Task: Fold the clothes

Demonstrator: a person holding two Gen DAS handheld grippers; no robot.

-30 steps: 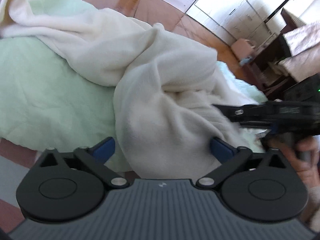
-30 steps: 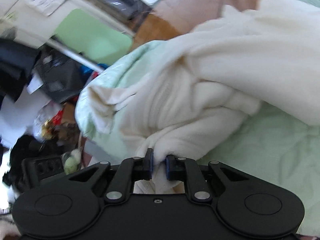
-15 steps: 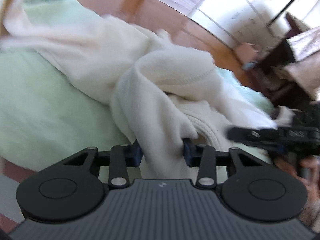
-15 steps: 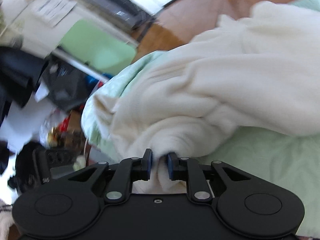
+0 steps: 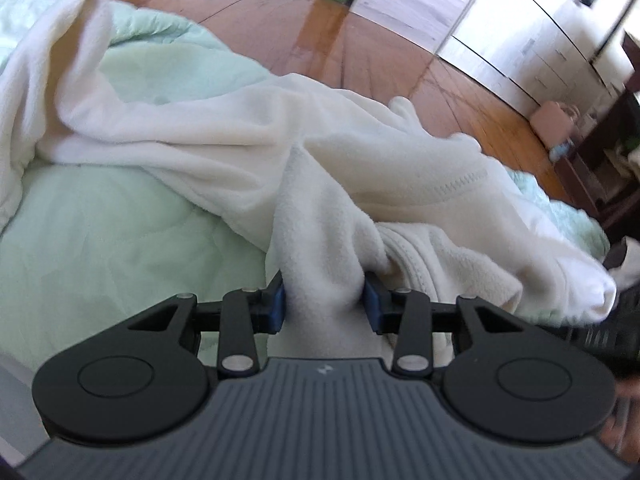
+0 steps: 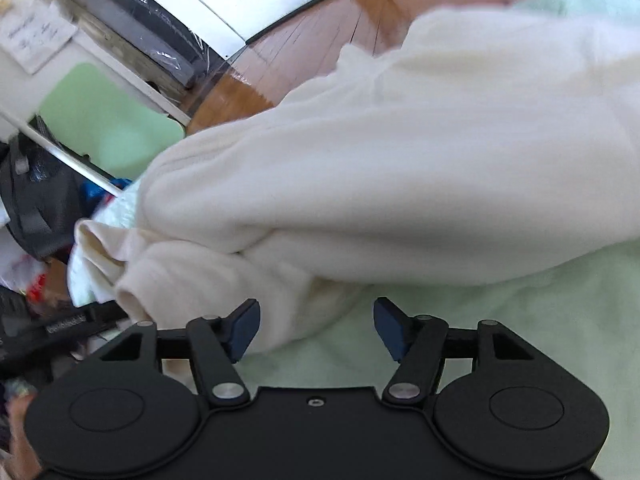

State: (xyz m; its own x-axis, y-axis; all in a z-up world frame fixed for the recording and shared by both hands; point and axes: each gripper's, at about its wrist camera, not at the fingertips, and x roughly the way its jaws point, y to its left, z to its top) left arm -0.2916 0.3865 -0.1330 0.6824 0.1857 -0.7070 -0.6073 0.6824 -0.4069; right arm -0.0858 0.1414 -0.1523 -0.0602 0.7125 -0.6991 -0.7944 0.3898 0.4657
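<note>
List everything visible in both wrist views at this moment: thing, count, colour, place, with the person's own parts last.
fleece garment: one, cream, crumpled on the bedding.
bedding: one, pale green, under the garment.
floor: wooden, reddish brown, beyond the bed.
cabinets: white, far right of left view.
clutter: dark bags and papers, left of right view; details unclear.
left gripper: black with blue pads, shut on a garment fold.
right gripper: black with blue pads, open, at the garment's edge.

Both wrist views look closely along their fingers, sharing the cream garment on green bedding
</note>
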